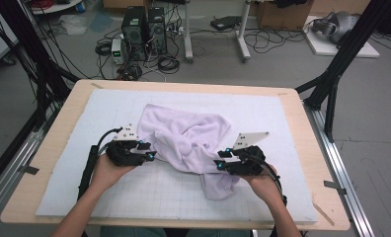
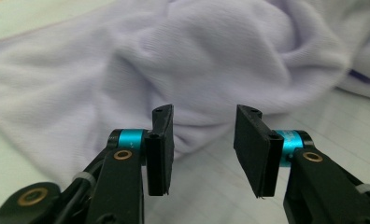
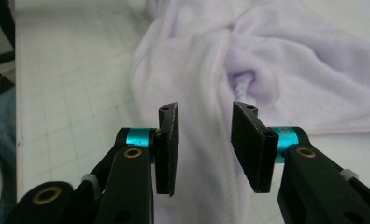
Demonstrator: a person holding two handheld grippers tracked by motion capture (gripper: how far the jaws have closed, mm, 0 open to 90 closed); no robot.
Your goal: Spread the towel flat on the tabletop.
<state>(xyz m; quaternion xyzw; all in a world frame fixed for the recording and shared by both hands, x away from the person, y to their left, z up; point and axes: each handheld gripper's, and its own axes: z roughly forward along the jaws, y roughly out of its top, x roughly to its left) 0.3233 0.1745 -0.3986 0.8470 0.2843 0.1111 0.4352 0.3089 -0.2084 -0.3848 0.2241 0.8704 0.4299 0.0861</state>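
A crumpled pale lilac towel (image 1: 183, 136) lies in a heap on the white gridded mat (image 1: 134, 195). My left gripper (image 1: 146, 151) is at the towel's left edge, jaws apart. In the left gripper view the towel (image 2: 197, 56) bunches just beyond the left gripper (image 2: 202, 149), with only mat and a low fold showing in the gap. My right gripper (image 1: 222, 161) is at the towel's lower right, above a flap that hangs toward the front. In the right gripper view the right gripper (image 3: 204, 144) straddles a hemmed fold of the towel (image 3: 290, 70) without the pads pressing on it.
The mat covers a wooden table (image 1: 50, 148). Black frame posts (image 1: 332, 94) stand at the table's left and right sides. On the floor behind are computer towers (image 1: 144, 32), loose cables and a white stand (image 1: 215, 44).
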